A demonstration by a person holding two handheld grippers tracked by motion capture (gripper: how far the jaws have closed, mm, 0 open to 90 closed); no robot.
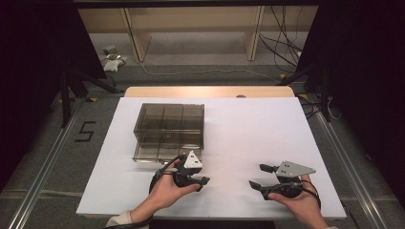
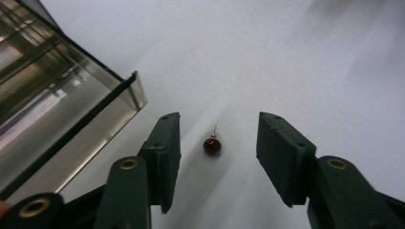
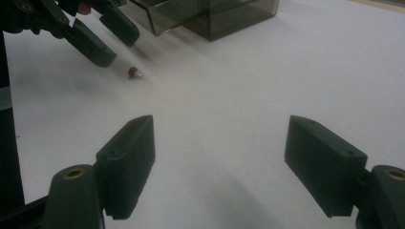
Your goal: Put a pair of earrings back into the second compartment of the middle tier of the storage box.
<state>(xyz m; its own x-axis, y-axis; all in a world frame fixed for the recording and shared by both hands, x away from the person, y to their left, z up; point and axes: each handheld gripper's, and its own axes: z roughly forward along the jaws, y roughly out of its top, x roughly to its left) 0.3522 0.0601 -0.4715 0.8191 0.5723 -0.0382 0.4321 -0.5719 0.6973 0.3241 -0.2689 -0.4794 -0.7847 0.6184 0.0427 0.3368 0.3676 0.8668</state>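
**Item 1. Bead** (image 2: 212, 144): small, dark red, round, with a thin wire stub at its far end. It lies on the white desk (image 1: 248, 129), between the two jaws of the left claw (image 2: 217, 143) and slightly ahead of their tips, touching neither. In the right gripper view the bead (image 3: 134, 72) sits just beside the left claw's tips.

**Item 2. Left claw** (image 1: 203, 180): jaws spread, nothing held, held low over the desk. The gap is far wider than the bead.

**Item 3. Right claw** (image 3: 219, 157): jaws spread, nothing held, well apart from the bead, over bare desk. In the high view the right claw (image 1: 255, 176) is at the near right.

**Item 4. Box** (image 1: 169, 131): clear, smoked plastic, divided into compartments. Its lower drawer (image 2: 71, 129) is pulled out toward the left claw, just beside that claw's left jaw.

**Step in hand, as judged:** picking up the bead with the left claw, probably for the drawer.

**Handling notes:**
- Ease the claw a little forward, so the pads meet the bead at its widest part.
- Keep the tips close to the desk; a high grip would slide off the top.
- Close slowly and evenly; one jaw arriving first may set the bead rolling.
- Keep the left jaw off the drawer's corner.
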